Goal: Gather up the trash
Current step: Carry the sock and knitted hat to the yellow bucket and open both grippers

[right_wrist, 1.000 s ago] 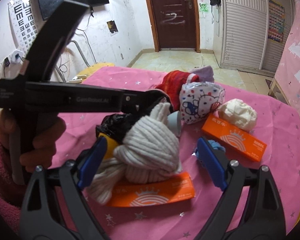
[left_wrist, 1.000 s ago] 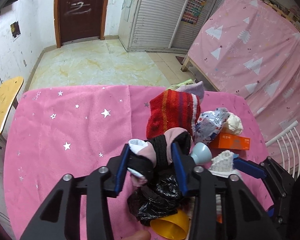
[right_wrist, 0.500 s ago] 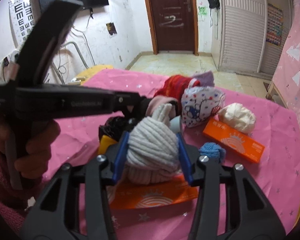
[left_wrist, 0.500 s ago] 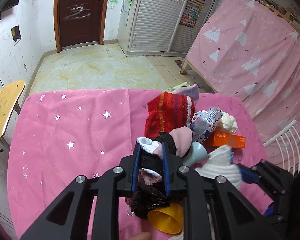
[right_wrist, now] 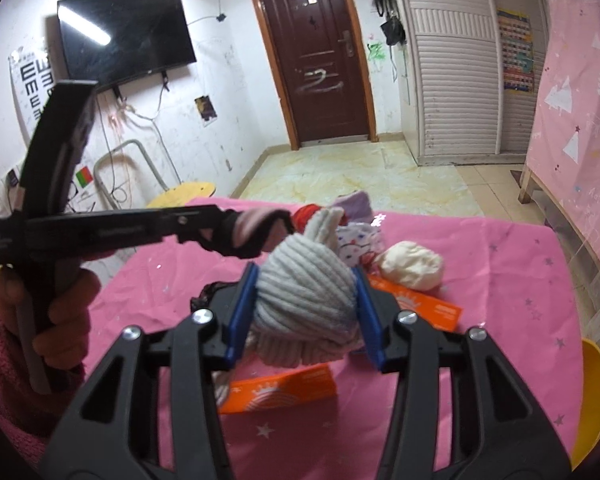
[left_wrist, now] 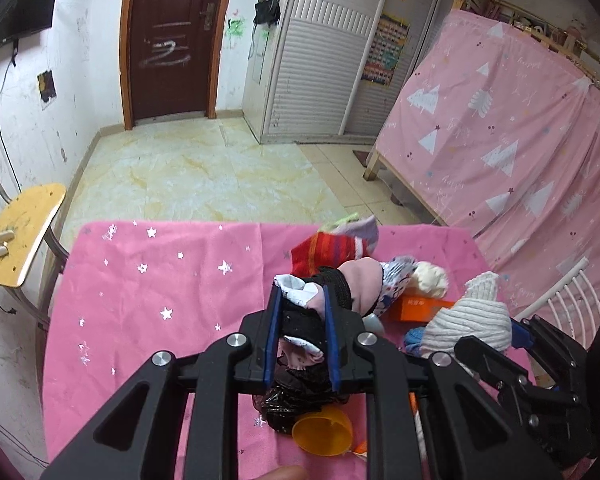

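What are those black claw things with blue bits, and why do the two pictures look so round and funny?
They are grabbers that a person holds, one in each hand. Each carries a tiny wide-eyed camera looking along its fingers, which bends the picture. One picture comes from the left gripper, the other from the right gripper. The left one is squeezing a pink and black sock. The right one is squeezing a rolled grey sock. Below is a table with a pink starry cloth. On it lie orange boxes, a cream ball, a red striped sock, a black bag and a yellow cup.
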The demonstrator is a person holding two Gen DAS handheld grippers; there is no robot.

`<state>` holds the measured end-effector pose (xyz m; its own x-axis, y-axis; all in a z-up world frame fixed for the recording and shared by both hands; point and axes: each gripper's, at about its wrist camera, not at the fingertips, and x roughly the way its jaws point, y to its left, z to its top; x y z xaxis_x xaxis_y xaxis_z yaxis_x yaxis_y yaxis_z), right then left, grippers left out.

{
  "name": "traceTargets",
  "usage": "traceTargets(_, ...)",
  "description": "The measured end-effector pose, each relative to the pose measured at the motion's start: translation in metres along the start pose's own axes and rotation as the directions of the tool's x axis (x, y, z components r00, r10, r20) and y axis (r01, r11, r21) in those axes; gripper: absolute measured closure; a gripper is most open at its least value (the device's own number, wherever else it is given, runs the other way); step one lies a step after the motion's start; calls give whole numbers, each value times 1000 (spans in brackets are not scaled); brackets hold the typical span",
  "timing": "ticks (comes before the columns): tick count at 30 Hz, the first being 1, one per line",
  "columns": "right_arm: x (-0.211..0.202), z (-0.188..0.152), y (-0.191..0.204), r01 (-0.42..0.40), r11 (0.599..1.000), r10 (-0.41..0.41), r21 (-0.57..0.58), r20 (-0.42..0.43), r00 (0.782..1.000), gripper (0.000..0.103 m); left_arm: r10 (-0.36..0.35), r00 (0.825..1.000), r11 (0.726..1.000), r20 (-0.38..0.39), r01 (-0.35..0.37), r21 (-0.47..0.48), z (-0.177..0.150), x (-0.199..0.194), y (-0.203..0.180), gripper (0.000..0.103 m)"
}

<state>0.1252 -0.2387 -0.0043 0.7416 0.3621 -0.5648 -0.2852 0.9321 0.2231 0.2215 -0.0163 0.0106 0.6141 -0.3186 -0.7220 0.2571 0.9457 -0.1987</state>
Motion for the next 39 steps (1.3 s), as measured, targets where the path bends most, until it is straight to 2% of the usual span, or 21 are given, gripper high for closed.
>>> traceTargets(9,-29,2,-45,43,996,-48,82,67,997,58,-9,999,998,42,6,58,9,-20,-40,91)
traceTargets(20,-77,-10,-109,103,973,-134,204,141,981,58,-47,997,986,59,37,163,10,-27,-114,91)
traceTargets(26,-101,-19,-146,167,952,-215,258,171,962,58,-78,996,974,35,69,214,6,-18,-158,91)
traceTargets(28,-110,-25,-163,212,937,-265,278,171,949,58,-86,996,969,30,76,234,5,-17,-173,91)
traceTargets(32,-125,-36,-192,247,911,-316,329,172,933,57,-105,994,957,19,96,273,1,-13,-202,91)
traceTargets(39,-147,-55,-232,323,871,-397,370,145,906,57,-136,991,938,-19,134,321,-3,1,-250,91)
